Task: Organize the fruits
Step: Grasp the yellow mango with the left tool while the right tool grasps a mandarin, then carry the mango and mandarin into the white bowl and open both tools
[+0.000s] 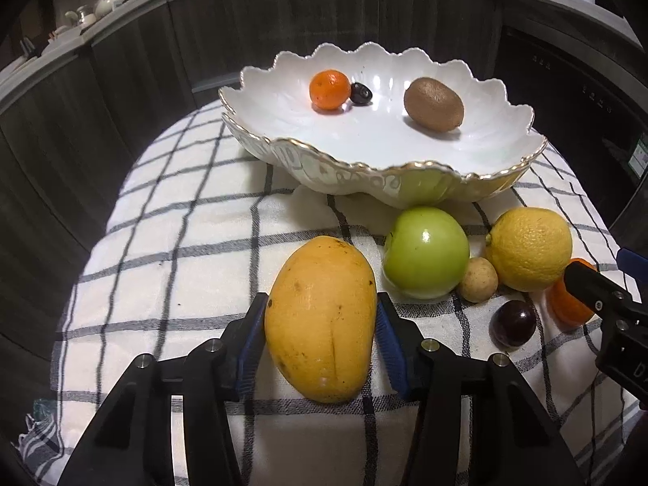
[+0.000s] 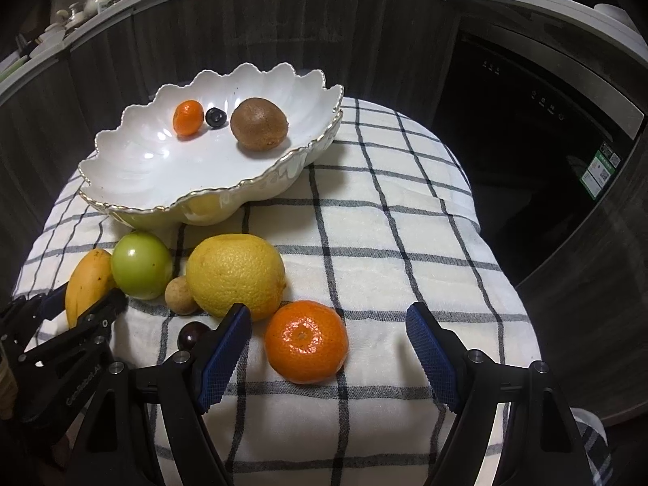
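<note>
The left gripper (image 1: 322, 324) is clamped on the mango (image 1: 320, 320): both blue pads press against its sides, and the mango lies on the checked cloth (image 1: 182, 243) in front of the white scalloped bowl (image 1: 405, 178). Just beside the mango, toward the bowl, sits a green apple (image 1: 425, 253), close under the bowl's rim. Past the apple, farther from the mango, are a small tan round fruit (image 1: 478, 279), touching or nearly touching the apple, a lemon (image 1: 528, 249) and a dark plum (image 1: 513, 322).

In the bowl lie a small orange (image 1: 330, 90) with a dark berry (image 1: 360, 92) right against it, and a kiwi (image 1: 433, 104) apart from them.

The right gripper (image 2: 328, 348) stands open, its pads wide apart and touching nothing. A mandarin (image 2: 306, 341) lies on the cloth between them, nearer the left pad, just in front of the lemon.
</note>
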A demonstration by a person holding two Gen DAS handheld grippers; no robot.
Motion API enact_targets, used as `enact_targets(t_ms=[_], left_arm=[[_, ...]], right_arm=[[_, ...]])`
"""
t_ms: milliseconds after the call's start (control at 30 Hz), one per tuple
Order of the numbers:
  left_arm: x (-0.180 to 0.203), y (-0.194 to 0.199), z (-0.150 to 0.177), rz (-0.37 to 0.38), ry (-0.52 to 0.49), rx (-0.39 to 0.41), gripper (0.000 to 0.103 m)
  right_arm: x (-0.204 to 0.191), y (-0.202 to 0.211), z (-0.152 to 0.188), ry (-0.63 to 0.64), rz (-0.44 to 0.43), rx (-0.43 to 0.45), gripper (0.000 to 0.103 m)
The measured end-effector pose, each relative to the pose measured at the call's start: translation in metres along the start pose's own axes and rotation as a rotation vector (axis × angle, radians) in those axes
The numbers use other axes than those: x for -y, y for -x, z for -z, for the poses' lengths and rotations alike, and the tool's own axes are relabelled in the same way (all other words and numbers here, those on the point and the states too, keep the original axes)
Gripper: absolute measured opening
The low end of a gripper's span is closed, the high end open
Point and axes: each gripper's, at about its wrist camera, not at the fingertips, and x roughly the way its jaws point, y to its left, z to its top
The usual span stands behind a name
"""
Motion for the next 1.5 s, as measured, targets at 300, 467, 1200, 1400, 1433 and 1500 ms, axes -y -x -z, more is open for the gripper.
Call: enact_targets(t_ms=[300, 467, 1200, 1400, 1433, 1500], left_arm=[[-0.007, 0.006, -0.002, -0.025, 0.016, 0.018, 0.050], [-0.008, 0.007, -0.002, -0.027, 0.015, 0.022, 0.050], [-0.012, 0.055, -0.027, -0.033, 0.024, 0.135, 0.050], [-0.015, 0.063, -0.047, -0.020, 0.030, 0.170, 0.050], [-0.017, 0.063, -0.053, -0.015, 0.031, 0.176, 0.050], [-0.017, 0.063, -0.062, -0.009, 0.025, 0.189, 0.050]], right_arm=[[-0.009, -0.011, 0.004, 0.029, -0.042, -0.039, 0.061], [-0.006, -0.020, 0.008, 0.019, -0.060, -0.064, 0.048], [-0.009, 0.035, -0.022, 0.038, -0.095, 0.089, 0.047], [-0.013, 0.041, -0.053, 0.064, -0.134, 0.145, 0.047], [-0.014, 0.041, -0.056, 0.067, -0.138, 0.150, 0.047], [-0.016, 0.039, -0.067, 0.076, -0.152, 0.160, 0.047]])
